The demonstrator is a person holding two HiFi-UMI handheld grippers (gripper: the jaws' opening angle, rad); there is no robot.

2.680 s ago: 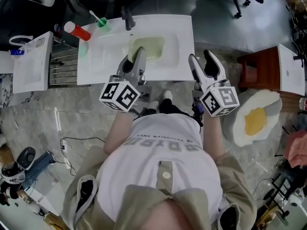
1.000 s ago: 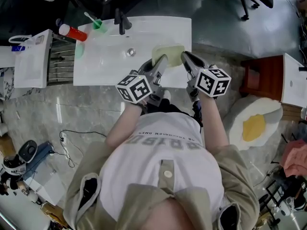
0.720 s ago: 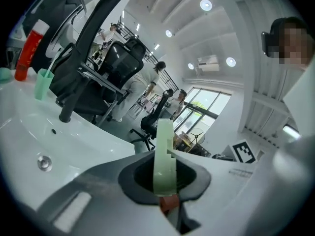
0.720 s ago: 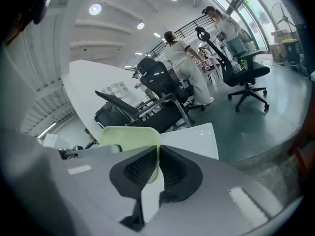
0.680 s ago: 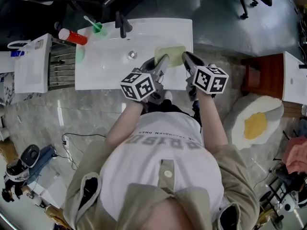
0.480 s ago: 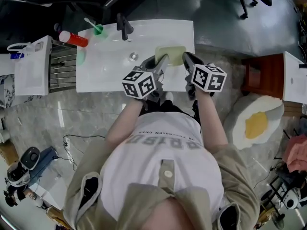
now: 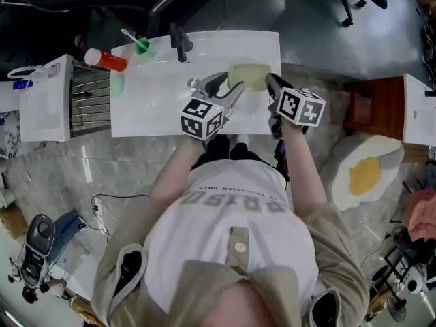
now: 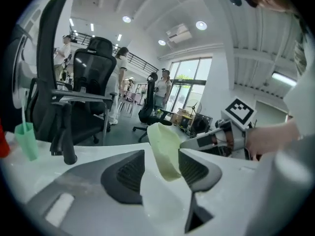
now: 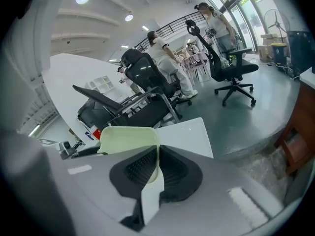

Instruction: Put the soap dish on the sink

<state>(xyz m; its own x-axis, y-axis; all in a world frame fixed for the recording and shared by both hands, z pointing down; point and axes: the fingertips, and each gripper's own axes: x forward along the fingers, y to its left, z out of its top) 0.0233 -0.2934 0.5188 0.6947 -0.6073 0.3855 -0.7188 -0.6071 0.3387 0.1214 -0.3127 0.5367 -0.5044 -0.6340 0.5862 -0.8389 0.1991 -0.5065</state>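
The pale green soap dish (image 7: 250,75) is over the right part of the white sink (image 7: 153,107); whether it rests on it I cannot tell. My right gripper (image 7: 268,79) is shut on the dish's right rim, and in the right gripper view the dish (image 9: 129,140) stands pinched between the pads of my right gripper (image 9: 156,167). My left gripper (image 7: 231,82) is at the dish's left side with its jaws opening. In the left gripper view the dish (image 8: 165,151) stands tilted between the jaws of my left gripper (image 8: 162,167), and the left pad is off it.
A dark faucet (image 7: 179,43), a green cup with a toothbrush (image 7: 143,44) and a red bottle (image 7: 109,60) stand at the sink's back left. The drain (image 7: 193,84) is left of the dish. A second white basin (image 7: 44,97) is further left, and a wooden stool (image 7: 371,101) is to the right.
The left gripper's jaws have come apart off the dish and that gripper has rolled. Both grippers and the dish sank a little toward the sink. The right gripper keeps its grip.
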